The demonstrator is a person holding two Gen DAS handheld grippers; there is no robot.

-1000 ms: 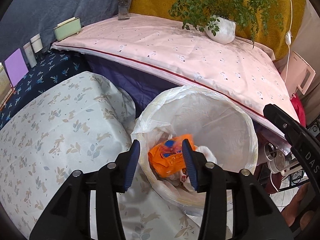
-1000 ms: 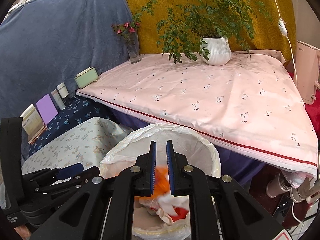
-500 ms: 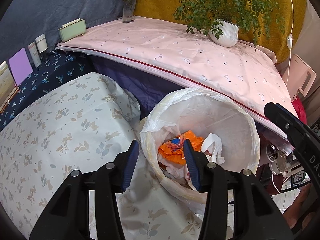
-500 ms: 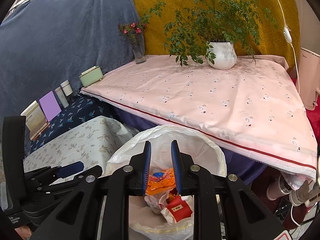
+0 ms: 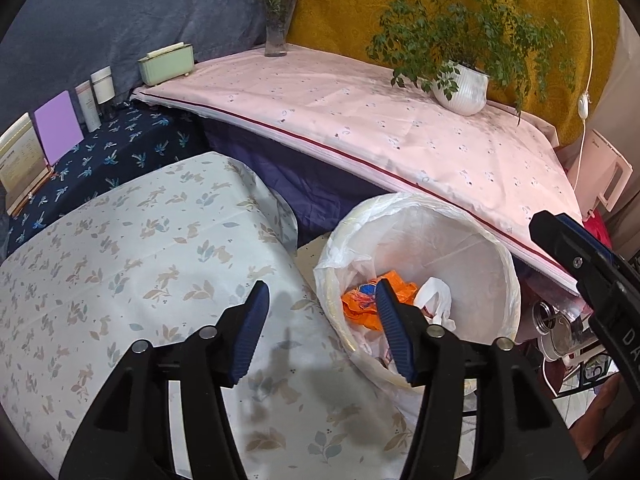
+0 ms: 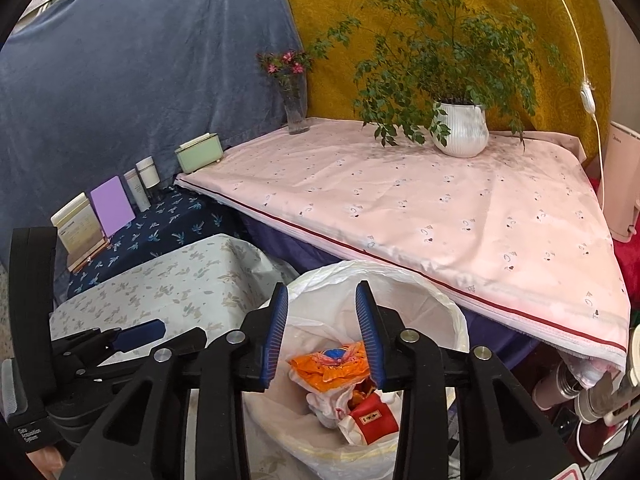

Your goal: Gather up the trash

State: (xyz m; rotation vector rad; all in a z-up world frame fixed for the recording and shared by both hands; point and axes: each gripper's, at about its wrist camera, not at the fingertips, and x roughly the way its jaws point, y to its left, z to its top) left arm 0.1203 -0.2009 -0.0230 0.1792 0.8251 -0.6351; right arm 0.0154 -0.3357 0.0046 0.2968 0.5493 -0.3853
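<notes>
Not much readable here: white letters "DA" on the black arm of the right tongs [image 5: 576,256], cut off at the edge. Tiny print on the cream card [image 6: 82,226] and left tongs [image 6: 138,330] too small to make out.

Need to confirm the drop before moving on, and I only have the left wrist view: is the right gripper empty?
Observer: Yes. The right gripper has just been opening its jaws, and nothing is between them.
Operator: Anything in the bin besides the orange wrapper?
Observer: A red packet with a gold label lies lower down, against crumpled white wrapping.
</notes>
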